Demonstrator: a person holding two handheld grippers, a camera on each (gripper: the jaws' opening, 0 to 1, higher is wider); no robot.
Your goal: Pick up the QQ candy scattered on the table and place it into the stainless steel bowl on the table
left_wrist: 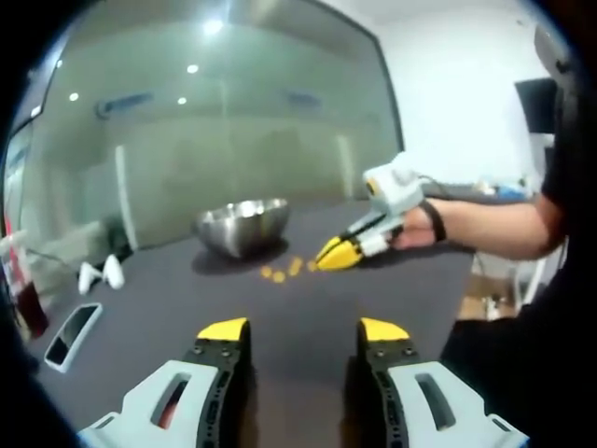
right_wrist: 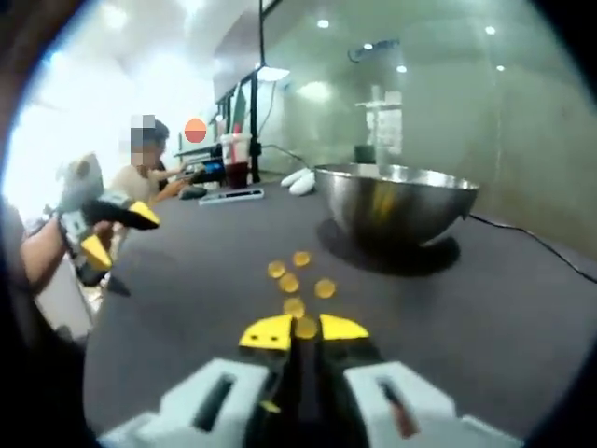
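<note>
While the left tool (left_wrist: 303,329) hangs wide open and empty, the right tool (right_wrist: 305,329) is nearly closed at one QQ candy (right_wrist: 305,328); others dot the table (right_wrist: 522,317) before the bowl (right_wrist: 396,201); small, light, probably soft, so pinch gently across the middle

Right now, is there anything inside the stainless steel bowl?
In the right gripper view, the round stainless steel bowl shows from the side, so its wall hides the inside. Yellow glints on the wall look like reflections. Small round yellow candies lie on the dark table before it.
</note>
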